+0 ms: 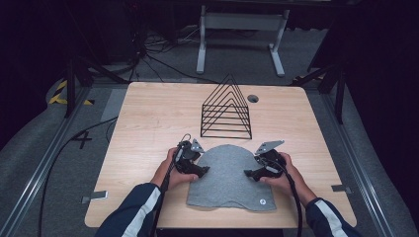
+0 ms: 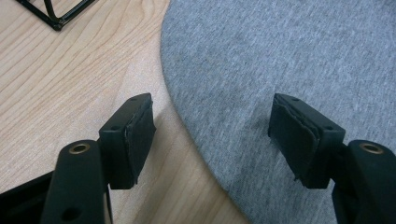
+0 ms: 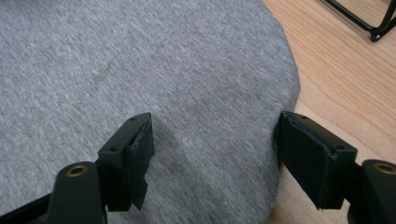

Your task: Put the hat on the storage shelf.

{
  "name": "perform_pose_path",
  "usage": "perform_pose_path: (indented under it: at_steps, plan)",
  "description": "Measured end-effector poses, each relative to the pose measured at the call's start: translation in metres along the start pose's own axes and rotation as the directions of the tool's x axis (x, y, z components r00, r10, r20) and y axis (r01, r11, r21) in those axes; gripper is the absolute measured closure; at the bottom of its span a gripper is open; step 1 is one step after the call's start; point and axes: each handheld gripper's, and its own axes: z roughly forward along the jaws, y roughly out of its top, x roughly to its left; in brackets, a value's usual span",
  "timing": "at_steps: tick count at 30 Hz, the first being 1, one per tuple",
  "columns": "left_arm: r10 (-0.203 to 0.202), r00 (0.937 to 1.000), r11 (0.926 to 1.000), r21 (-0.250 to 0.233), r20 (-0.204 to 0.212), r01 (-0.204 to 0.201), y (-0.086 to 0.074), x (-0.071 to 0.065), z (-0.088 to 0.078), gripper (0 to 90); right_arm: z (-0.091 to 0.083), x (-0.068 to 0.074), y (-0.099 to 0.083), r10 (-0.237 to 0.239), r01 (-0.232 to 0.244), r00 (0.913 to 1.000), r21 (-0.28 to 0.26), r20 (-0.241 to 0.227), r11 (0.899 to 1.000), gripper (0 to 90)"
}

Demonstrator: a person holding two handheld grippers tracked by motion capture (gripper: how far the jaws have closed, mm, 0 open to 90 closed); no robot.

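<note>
We see a grey beanie (image 1: 228, 178) lying flat at the near middle of the wooden table (image 1: 148, 118), its rounded crown pointing away from us. Our left gripper (image 1: 203, 171) straddles the beanie's left edge with jaws spread wide, one over bare wood and one over the fabric, gripping nothing. Our right gripper (image 1: 248, 173) does likewise at the right edge, wide apart and empty. Just beyond the crown stands a black wire rack (image 1: 227, 108) of triangular frames, close to the beanie but apart from it. A small round hole (image 1: 253, 98) sits in the table near the rack.
</note>
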Motion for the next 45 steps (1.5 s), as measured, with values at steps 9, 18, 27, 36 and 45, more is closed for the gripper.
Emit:
perform_pose_path:
  at_steps: [9,18,27,36,45]
  plan:
    - [0.0,0.9997,0.9998,-0.017,0.026,0.0,0.001,0.002,-0.001,57.0,-0.002,0.0,0.002,0.024,-0.025,0.9994,-0.03,-0.024,0.999,66.9]
    - [0.034,0.9977,0.9993,-0.02,0.059,-0.033,0.004,0.002,-0.002,83.6,-0.004,-0.003,0.001,0.027,-0.029,0.9977,-0.031,-0.062,0.999,83.4]
    - [0.096,0.9946,0.9915,-0.092,0.04,-0.092,0.023,0.006,-0.038,84.3,-0.032,-0.007,0.012,0.003,-0.013,0.9972,-0.128,-0.075,0.992,83.8]
    - [0.151,0.9879,0.9717,-0.178,-0.034,-0.155,0.057,0.013,-0.083,84.6,-0.074,-0.011,0.043,-0.057,0.048,0.998,-0.255,-0.027,0.966,84.0]
    - [0.186,0.9771,0.9451,-0.253,-0.104,-0.206,0.092,0.026,-0.128,84.7,-0.116,-0.022,0.085,-0.102,0.106,0.9944,-0.353,0.031,0.93,84.1]
